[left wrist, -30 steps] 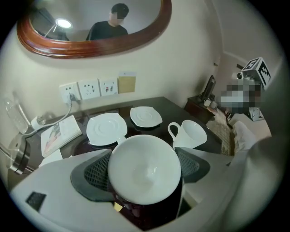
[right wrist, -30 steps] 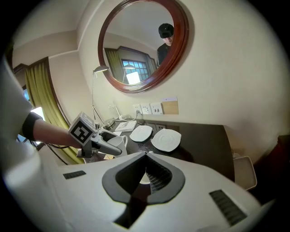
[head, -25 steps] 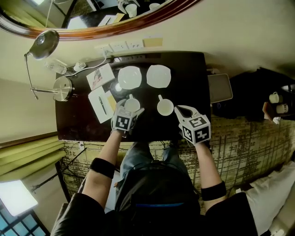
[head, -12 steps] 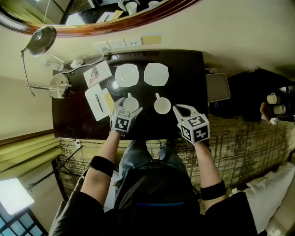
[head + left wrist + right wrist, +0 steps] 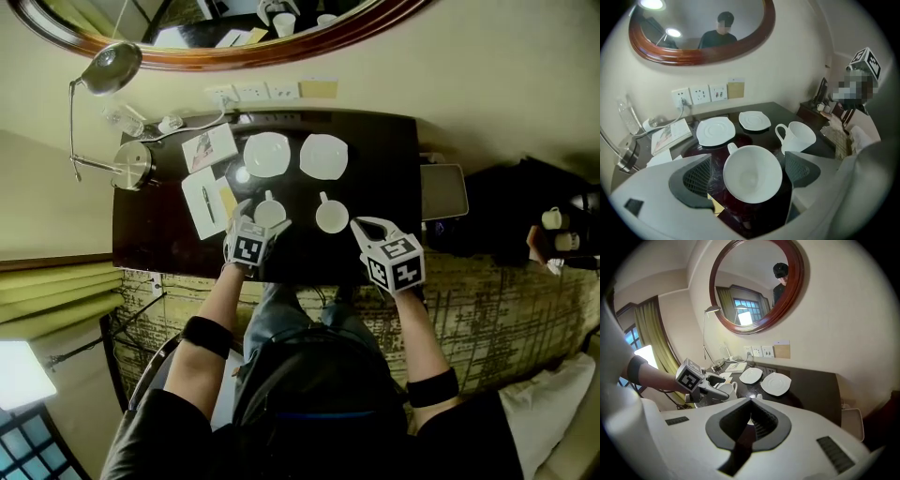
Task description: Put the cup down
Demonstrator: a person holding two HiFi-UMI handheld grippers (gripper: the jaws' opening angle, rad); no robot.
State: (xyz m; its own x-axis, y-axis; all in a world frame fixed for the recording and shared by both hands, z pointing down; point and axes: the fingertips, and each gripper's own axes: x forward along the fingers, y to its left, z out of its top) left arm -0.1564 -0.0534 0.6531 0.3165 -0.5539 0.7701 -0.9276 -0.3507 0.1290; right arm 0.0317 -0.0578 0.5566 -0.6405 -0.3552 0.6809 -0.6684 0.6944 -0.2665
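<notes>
One white cup (image 5: 752, 174) sat upright on the glossy dark desk (image 5: 384, 159) below a round mirror (image 5: 701, 28), between the pads (image 5: 697, 180) of my left tool (image 5: 265, 219), whose jaws had just been opening wide and seemed clear of it, while my right tool (image 5: 751, 423) hung shut, empty. I judged it thin porcelain: light, stiff, slick, chippable on that hard top, best gripped across its body.

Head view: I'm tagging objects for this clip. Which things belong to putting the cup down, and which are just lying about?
In the job: cup, on the table between the jaws of the left gripper, which have just been opening and stand clear of it.

Lying about: second cup, saucers, notepad, pen, desk lamp; right gripper, shut, empty.
</notes>
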